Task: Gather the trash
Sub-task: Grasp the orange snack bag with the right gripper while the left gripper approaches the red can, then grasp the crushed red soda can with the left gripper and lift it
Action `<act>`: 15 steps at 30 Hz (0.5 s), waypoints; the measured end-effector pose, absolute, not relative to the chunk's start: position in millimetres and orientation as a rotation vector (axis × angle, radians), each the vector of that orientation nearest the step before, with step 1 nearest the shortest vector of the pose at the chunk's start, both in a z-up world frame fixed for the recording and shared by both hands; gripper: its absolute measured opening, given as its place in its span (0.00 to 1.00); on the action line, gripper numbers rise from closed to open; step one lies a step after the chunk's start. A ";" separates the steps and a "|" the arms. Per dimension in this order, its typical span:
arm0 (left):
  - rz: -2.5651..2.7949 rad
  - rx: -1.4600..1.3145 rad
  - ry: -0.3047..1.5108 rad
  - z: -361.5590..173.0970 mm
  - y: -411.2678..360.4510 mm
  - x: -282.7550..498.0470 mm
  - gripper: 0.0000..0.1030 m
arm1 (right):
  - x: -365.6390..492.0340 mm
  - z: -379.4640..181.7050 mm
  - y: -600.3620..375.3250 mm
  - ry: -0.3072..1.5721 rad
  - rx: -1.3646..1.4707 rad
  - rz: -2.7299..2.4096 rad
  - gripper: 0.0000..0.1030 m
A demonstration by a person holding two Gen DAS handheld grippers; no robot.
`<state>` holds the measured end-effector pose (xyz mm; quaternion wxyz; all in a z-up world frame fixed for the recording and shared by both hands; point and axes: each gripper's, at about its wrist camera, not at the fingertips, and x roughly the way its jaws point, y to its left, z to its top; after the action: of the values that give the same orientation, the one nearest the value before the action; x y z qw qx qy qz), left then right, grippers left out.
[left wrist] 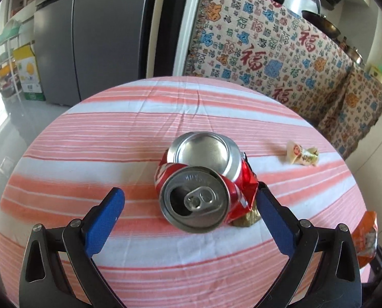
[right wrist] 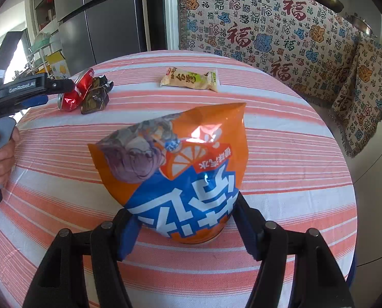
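Your right gripper [right wrist: 184, 227] is clenched on the bottom of the orange bag [right wrist: 180, 164], its pads pinching the crinkled foil so the bag stands up off the table [right wrist: 306, 179] rather than lying flat; that low grip looks chosen to lift it in one piece. The bag is glossy orange and blue, puffed and creased, with a bright glare spot near its middle.

Your left gripper [left wrist: 191, 200] is spread wide with the can [left wrist: 198, 182] between its blue pads, the right pad just beside the torn red wall, the left pad well apart from it. Nothing is grasped there yet; the wide spread suits a can crushed this unevenly. The can is folded on itself, both its silver ends facing you, the tab end nearer. A dark gold wrapper [left wrist: 246, 219] touches it on the right.

Farther off, a pale packet [right wrist: 189, 79] lies flat near the far edge.
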<state>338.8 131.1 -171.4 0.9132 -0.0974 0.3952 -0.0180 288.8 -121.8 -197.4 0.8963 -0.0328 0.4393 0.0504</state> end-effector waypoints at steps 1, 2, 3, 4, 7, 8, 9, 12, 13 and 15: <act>-0.046 -0.213 0.797 -172.9 133.3 339.2 0.87 | 288.7 -197.2 -121.4 0.910 -0.068 0.105 0.66; -0.075 -0.230 0.796 -174.9 135.2 338.9 0.71 | 288.6 -197.1 -121.3 0.909 -0.068 0.106 0.66; -0.079 -0.237 0.801 -177.0 136.4 337.0 0.70 | 288.6 -197.2 -121.4 0.909 -0.068 0.106 0.66; -0.073 -0.230 0.793 -177.0 137.0 333.8 0.70 | 288.6 -197.2 -121.6 0.910 -0.068 0.106 0.66; -0.033 -0.171 0.805 -174.2 135.0 316.4 0.69 | 288.5 -197.2 -121.7 0.909 -0.068 0.106 0.66; -0.023 -0.171 0.816 -171.7 136.1 308.1 0.69 | 288.5 -197.2 -121.8 0.909 -0.068 0.106 0.66; -0.016 -0.171 0.830 -168.6 136.8 298.5 0.69 | 288.5 -197.2 -122.0 0.909 -0.068 0.106 0.66; 0.005 -0.151 0.880 -159.0 133.5 260.5 0.69 | 288.4 -197.1 -122.1 0.909 -0.066 0.107 0.66; 0.006 -0.145 0.901 -157.2 131.5 245.5 0.69 | 288.3 -197.1 -122.3 0.909 -0.066 0.107 0.66; -0.009 -0.147 0.929 -156.4 127.3 216.4 0.69 | 288.1 -198.0 -121.0 0.909 -0.066 0.107 0.66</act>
<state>216.4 127.3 -156.4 0.8915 -0.0709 0.4474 -0.0046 288.1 -121.0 -198.0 0.8965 -0.0317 0.4389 0.0518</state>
